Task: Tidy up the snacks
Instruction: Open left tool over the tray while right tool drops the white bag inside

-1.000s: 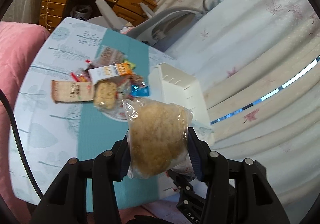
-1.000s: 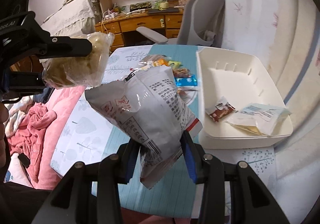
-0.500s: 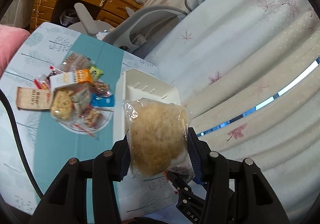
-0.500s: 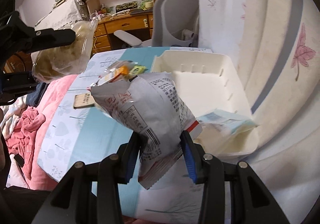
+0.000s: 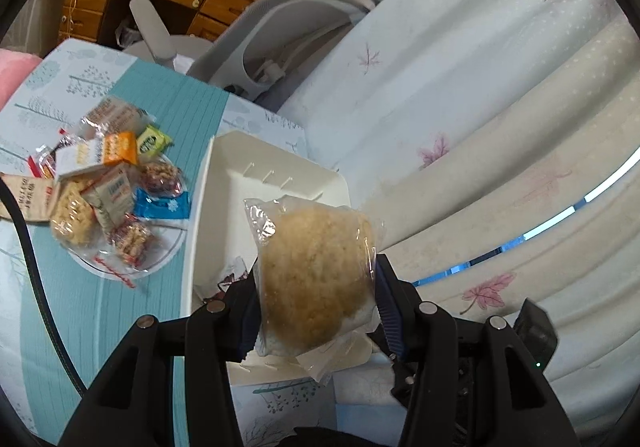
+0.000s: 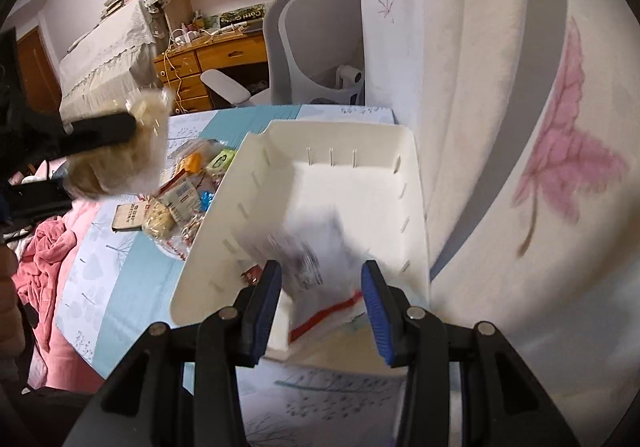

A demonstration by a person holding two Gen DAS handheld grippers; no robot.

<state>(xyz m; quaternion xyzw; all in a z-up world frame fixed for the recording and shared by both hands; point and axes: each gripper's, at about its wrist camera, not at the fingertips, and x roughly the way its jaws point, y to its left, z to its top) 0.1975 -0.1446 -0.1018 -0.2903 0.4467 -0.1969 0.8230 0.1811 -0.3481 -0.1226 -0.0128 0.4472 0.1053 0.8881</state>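
My left gripper (image 5: 316, 307) is shut on a round bun in clear wrap (image 5: 316, 271), held above the near end of the white tray (image 5: 240, 175). The right wrist view shows that left gripper (image 6: 100, 161) with the bun (image 6: 120, 163) at the left, beside the tray. My right gripper (image 6: 320, 307) hangs over the tray's (image 6: 352, 183) near end. Between its blue pads sits a white snack bag with a red stripe (image 6: 316, 259), blurred and tipped down into the tray. The pads look closed on its sides.
A heap of small snack packets (image 5: 104, 183) lies on a glass plate left of the tray, on the teal tablecloth (image 5: 120, 327). A small wrapper (image 5: 228, 279) lies in the tray. A grey chair (image 5: 280, 31) stands behind the table and a curtain (image 5: 480, 127) runs along the right.
Both grippers have travelled right, from beside the snack heap to over the tray. The snack bag, upright before, now hangs lower and tilted between the right pads. The bun sits unchanged in the left.
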